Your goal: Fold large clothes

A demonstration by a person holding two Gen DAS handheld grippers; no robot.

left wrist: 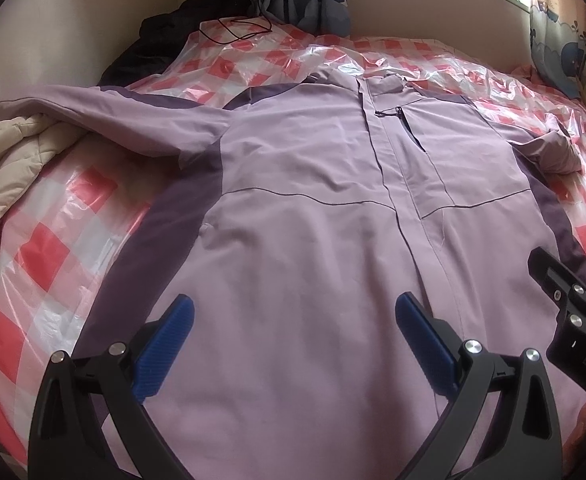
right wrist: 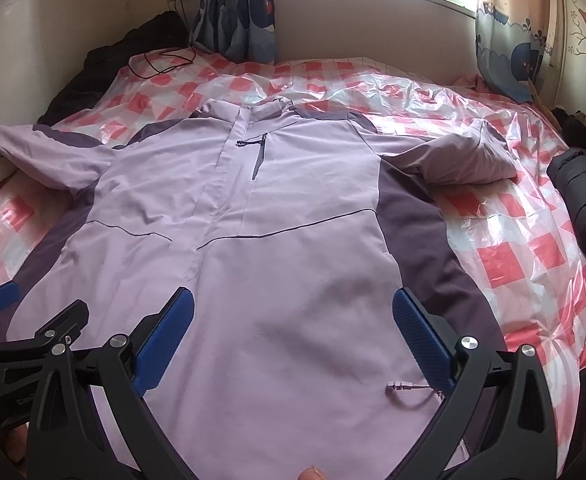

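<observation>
A large lilac jacket with dark purple side panels lies front up, zipped, on the bed; it also shows in the right wrist view. Its left sleeve stretches out to the left; its right sleeve is bent back on itself. My left gripper is open and empty above the lower left of the jacket. My right gripper is open and empty above the lower right hem, near a drawcord. Each gripper shows in the other's view, the right one and the left one.
The bed is covered by a red and white checked plastic sheet. A cream quilt lies at the left edge. A dark garment and a black cable are at the back left. A black puffer jacket lies at the right. Curtains hang at the back.
</observation>
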